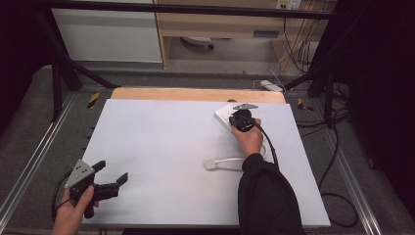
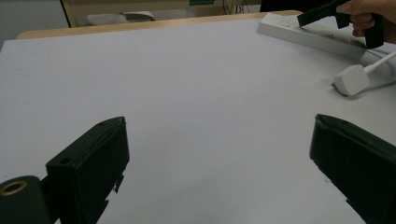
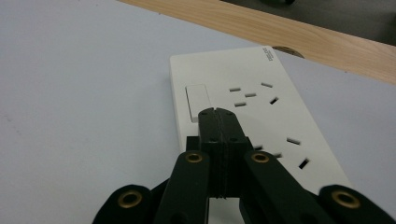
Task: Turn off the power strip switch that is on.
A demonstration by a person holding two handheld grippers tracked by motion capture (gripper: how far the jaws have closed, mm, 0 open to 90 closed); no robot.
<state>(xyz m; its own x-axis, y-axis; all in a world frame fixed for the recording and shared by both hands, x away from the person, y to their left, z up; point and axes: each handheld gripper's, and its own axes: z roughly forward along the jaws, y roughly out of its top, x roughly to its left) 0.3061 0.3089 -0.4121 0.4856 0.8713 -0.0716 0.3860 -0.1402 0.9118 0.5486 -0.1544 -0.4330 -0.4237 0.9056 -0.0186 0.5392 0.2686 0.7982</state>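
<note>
A white power strip (image 1: 226,114) (image 3: 243,102) (image 2: 308,35) lies at the far right of the table, with a rocker switch (image 3: 197,101) and several socket slots on top. My right gripper (image 1: 238,113) (image 3: 218,112) is shut with nothing between its jaws, its tip just above the strip beside the switch. A white plug (image 1: 210,163) (image 2: 352,79) on a white cable lies on the table nearer the person. My left gripper (image 1: 111,172) (image 2: 219,140) is open, low over the front left corner, nothing between its jaws.
The table has a pale grey mat (image 1: 166,156) and a wooden back edge (image 1: 195,94) (image 3: 289,32). Black cables (image 1: 337,147) trail on the floor at the right. A metal frame (image 1: 63,68) surrounds the table.
</note>
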